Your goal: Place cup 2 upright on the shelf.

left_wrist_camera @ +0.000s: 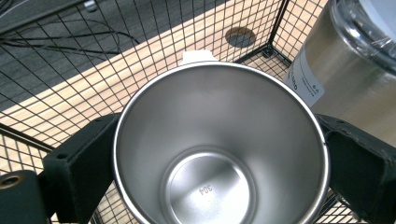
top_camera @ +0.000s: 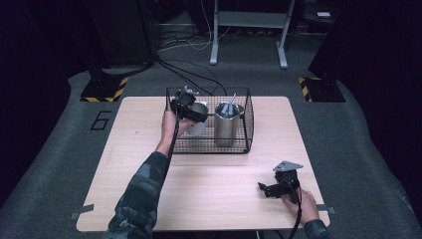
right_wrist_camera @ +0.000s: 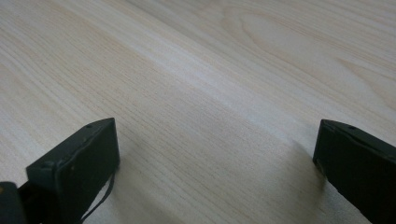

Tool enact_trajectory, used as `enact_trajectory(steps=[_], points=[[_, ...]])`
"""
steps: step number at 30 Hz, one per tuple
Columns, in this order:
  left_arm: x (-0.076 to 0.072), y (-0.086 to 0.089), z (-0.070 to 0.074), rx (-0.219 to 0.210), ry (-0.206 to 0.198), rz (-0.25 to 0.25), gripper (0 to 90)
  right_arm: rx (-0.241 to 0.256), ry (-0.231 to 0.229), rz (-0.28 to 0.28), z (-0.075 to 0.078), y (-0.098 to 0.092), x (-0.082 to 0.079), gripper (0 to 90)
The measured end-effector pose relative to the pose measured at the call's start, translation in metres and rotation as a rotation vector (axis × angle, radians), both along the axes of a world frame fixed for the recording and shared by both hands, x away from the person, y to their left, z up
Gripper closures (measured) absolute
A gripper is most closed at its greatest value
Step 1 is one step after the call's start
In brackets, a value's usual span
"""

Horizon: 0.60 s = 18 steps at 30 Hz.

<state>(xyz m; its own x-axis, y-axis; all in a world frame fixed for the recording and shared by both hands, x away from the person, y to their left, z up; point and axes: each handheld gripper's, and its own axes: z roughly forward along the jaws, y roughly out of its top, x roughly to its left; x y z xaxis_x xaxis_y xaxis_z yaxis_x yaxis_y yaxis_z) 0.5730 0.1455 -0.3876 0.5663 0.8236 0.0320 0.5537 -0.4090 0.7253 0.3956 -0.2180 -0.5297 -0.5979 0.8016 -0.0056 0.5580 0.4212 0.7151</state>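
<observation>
R gripper rests on the table well short of the wire basket, jaws wide apart w/ nothing btwn them, while farther off L gripper is clamped on the steel cup inside the basket's left half, beside the tall steel tumbler.

Left gripper is stretched out far forward, jaws clamped on a cup. Right gripper rests low near the body, jaws wide apart.
</observation>
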Motion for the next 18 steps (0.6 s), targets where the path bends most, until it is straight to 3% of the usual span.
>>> enact_trajectory(steps=[18], points=[[0.007,-0.004,-0.015,0.021,0.035,0.014,5.7,0.0,0.0,0.0,0.0,0.0,0.0,0.0]])
